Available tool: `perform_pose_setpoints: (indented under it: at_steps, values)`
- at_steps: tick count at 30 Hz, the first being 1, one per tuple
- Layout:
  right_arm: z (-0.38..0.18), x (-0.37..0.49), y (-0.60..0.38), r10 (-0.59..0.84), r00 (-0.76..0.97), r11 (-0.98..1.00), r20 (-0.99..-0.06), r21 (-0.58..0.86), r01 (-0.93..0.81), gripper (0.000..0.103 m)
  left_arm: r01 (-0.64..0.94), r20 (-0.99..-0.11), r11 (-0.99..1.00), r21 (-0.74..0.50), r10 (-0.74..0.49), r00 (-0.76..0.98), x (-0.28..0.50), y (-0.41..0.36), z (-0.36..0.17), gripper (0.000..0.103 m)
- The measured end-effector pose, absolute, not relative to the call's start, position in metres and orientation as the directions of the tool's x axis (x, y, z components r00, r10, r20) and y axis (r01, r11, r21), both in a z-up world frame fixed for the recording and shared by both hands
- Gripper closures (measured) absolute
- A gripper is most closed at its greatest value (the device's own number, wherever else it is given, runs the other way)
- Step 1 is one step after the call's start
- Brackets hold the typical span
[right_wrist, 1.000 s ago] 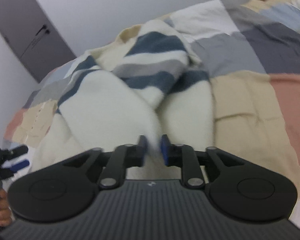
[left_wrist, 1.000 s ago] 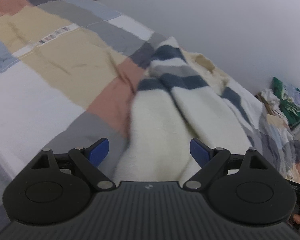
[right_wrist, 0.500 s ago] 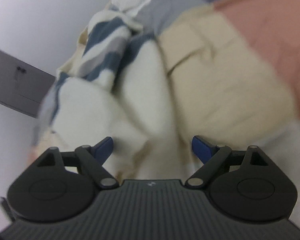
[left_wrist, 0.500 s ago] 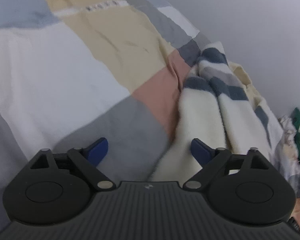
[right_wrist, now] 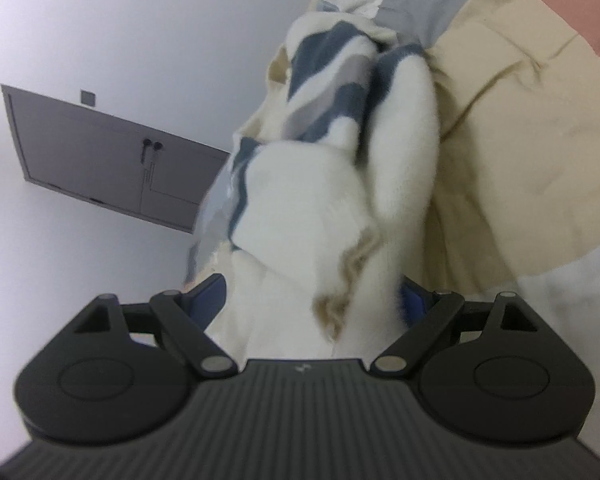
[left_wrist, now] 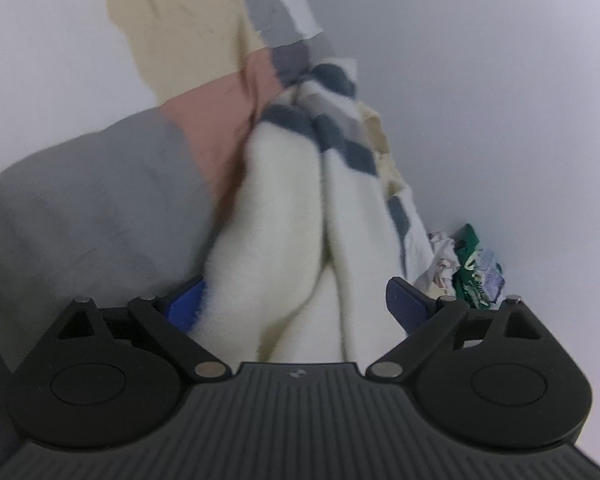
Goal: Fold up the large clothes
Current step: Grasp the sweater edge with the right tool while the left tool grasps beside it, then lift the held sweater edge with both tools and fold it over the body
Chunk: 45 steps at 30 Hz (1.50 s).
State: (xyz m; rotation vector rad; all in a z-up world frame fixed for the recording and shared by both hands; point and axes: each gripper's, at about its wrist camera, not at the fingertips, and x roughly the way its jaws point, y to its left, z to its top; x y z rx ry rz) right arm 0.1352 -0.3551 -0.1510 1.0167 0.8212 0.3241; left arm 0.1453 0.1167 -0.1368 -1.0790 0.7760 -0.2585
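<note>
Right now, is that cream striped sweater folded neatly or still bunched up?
Bunched up. The sweater lies in a rumpled heap on the patchwork bedspread, its cream parts doubled over each other and the striped part twisted at the far end.

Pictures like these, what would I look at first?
Probably the fluffy cream garment with dark blue and grey stripes, bunched in the middle on a patchwork bedcover of grey, pink, tan and white. Next, the black tongs at the bottom of each view: the left tongs and right tongs both stand wide apart with cream fabric between their blue tips. A grey door shows on the wall behind.
</note>
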Motion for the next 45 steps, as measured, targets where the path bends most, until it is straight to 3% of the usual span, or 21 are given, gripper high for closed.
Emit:
perform_pose_setpoints:
  at_steps: [4,7,10,15,16,18,20,22,24,25,26,27,30,37,45]
  values:
    - [-0.171,0.135,-0.345,0.528,0.564,0.627,-0.634,0.739,0.244,0.015,-0.214,-0.521,0.539,-0.815,-0.519,0.678,0.15,0.11,-0.143,0.007]
    - [-0.175,0.129,-0.336,0.511,0.553,0.659,-0.658,0.713,0.239,0.018,-0.209,-0.544,0.574,-0.792,-0.507,0.668,0.15,0.105,-0.142,0.007]
    - [-0.171,0.129,-0.335,0.536,0.568,0.634,-0.624,0.742,0.218,0.015,-0.197,-0.511,0.539,-0.819,-0.527,0.68,0.149,0.11,-0.144,0.007]
    - [-0.156,0.128,-0.34,0.62,0.648,0.509,-0.442,0.855,0.095,0.015,-0.109,-0.323,0.355,-0.929,-0.628,0.708,0.142,0.116,-0.144,0.007]
    - [-0.151,0.128,-0.338,0.624,0.655,0.511,-0.425,0.857,0.069,0.015,-0.099,-0.31,0.345,-0.933,-0.638,0.705,0.142,0.113,-0.144,0.008]
    - [-0.149,0.127,-0.334,0.62,0.652,0.54,-0.437,0.84,0.051,0.017,-0.119,-0.374,0.414,-0.903,-0.617,0.693,0.145,0.106,-0.143,0.009]
    - [-0.157,0.129,-0.332,0.597,0.629,0.582,-0.498,0.808,0.088,0.024,-0.178,-0.479,0.495,-0.85,-0.588,0.652,0.149,0.098,-0.149,0.016]
    - [-0.174,0.133,-0.329,0.568,0.588,0.61,-0.575,0.774,0.168,0.033,-0.2,-0.526,0.533,-0.822,-0.576,0.626,0.151,0.092,-0.155,0.024]
    - [-0.188,0.132,-0.328,0.546,0.551,0.628,-0.631,0.744,0.231,0.055,-0.176,-0.528,0.555,-0.813,-0.574,0.626,0.151,0.088,-0.152,0.029]
    - [-0.19,0.132,-0.33,0.541,0.551,0.625,-0.636,0.742,0.244,0.058,-0.168,-0.524,0.556,-0.814,-0.577,0.627,0.15,0.086,-0.15,0.035]
    - [-0.189,0.132,-0.331,0.54,0.555,0.624,-0.634,0.743,0.242,0.063,-0.167,-0.525,0.558,-0.813,-0.578,0.625,0.15,0.085,-0.149,0.051]
    - [-0.185,0.133,-0.331,0.535,0.563,0.63,-0.63,0.742,0.23,0.074,-0.168,-0.528,0.559,-0.812,-0.58,0.62,0.151,0.084,-0.151,0.068]
    - [-0.169,0.123,-0.336,0.541,0.606,0.626,-0.583,0.76,0.172,0.084,-0.169,-0.513,0.547,-0.82,-0.572,0.64,0.145,0.086,-0.148,0.08]
    - [-0.111,0.098,-0.359,0.568,0.714,0.578,-0.41,0.816,0.009,0.087,-0.015,-0.351,0.477,-0.879,-0.624,0.698,0.114,0.094,-0.104,0.083]
    - [-0.031,0.053,-0.377,0.603,0.739,0.591,-0.301,0.791,-0.16,0.087,0.157,-0.184,0.406,-0.9,-0.681,0.709,0.066,0.095,-0.031,0.083]
